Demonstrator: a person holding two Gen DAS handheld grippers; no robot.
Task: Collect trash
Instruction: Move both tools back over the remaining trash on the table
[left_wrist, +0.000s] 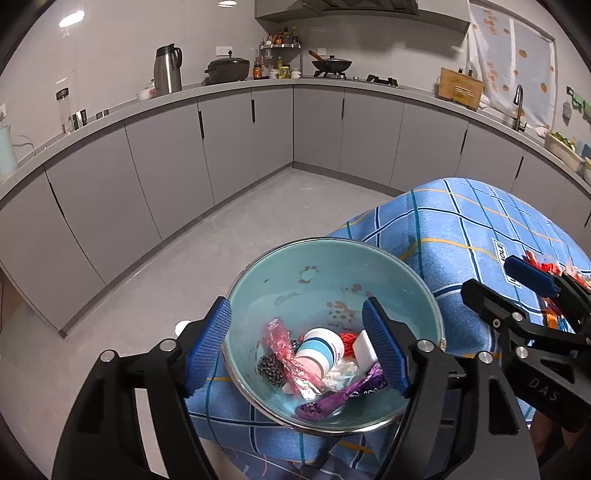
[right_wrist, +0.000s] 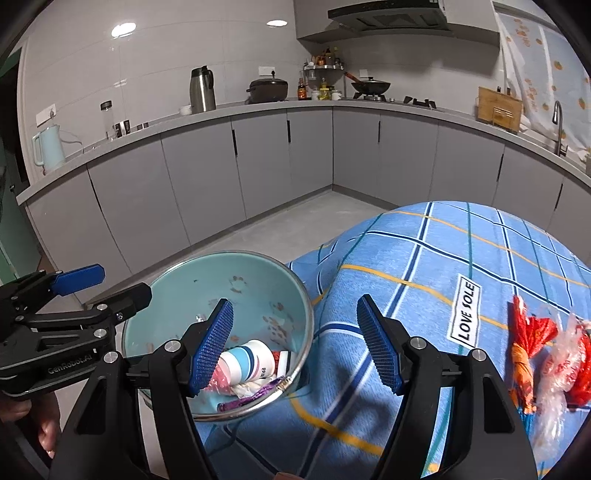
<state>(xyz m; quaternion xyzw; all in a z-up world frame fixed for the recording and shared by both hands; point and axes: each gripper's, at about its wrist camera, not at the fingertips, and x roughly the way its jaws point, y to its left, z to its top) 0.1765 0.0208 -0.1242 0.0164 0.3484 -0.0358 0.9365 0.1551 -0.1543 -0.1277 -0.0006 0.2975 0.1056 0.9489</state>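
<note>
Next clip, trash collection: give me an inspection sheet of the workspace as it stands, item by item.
Surface: blue plaid tablecloth with a "LOVE SOLE" label, draped over the table.
Job's things: teal bowl at the cloth's near-left corner, holding a crumpled paper cup, pink wrapper, purple wrapper, tissue and dark bits. Red and orange wrappers and clear plastic lie on the cloth to the right, uncollected.
Clutter: nothing seen beyond the trash.
Grippers: left gripper open over the bowl, empty; right gripper open at the bowl's right rim, empty.
Cables: nothing seen on the table.
Surroundings: grey kitchen cabinets, counter with thermos, wok, kettle; bare floor.
</note>
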